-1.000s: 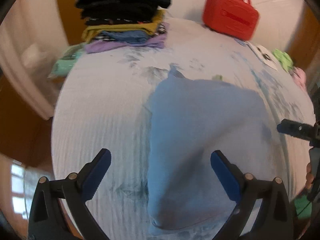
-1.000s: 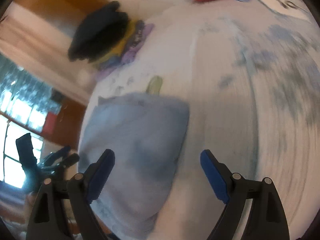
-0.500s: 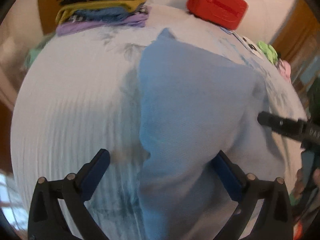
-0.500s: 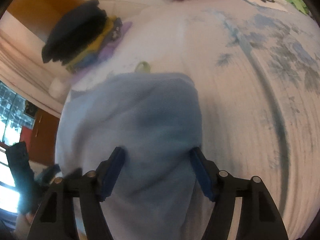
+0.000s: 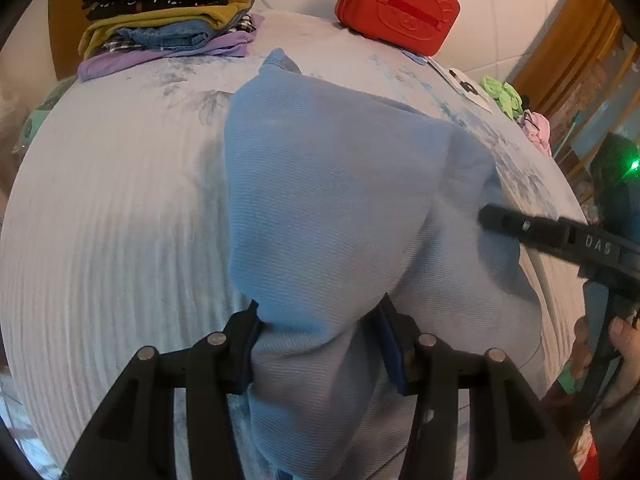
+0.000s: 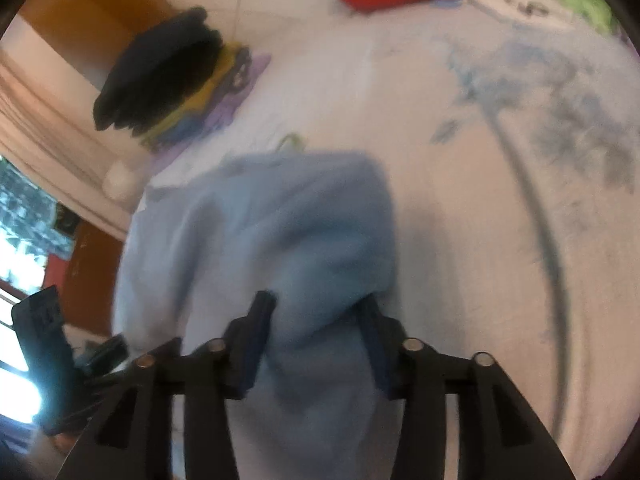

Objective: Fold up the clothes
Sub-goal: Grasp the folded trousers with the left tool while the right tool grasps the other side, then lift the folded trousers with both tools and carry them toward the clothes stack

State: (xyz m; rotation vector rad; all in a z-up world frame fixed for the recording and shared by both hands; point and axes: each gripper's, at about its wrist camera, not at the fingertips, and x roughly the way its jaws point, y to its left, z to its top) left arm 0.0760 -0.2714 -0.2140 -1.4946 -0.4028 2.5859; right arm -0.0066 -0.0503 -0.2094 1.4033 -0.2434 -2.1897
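A light blue garment (image 5: 332, 184) lies on the bed, partly folded, its near edge bunched up. My left gripper (image 5: 320, 344) is shut on the near left part of that edge. My right gripper (image 6: 316, 344) is shut on the near right part of the same garment (image 6: 296, 232); its black finger also shows in the left wrist view (image 5: 532, 228) pressing into the cloth at the right. The right wrist view is blurred.
A stack of folded clothes (image 5: 168, 12) sits at the bed's far left corner, also seen in the right wrist view (image 6: 168, 80). A red case (image 5: 396, 4) stands at the far edge. Green (image 5: 502, 94) and pink (image 5: 536, 132) items lie at the right edge.
Both grippers moved in onto the garment's near edge and closed on it; the cloth is now bunched between the fingers and lifted a little.
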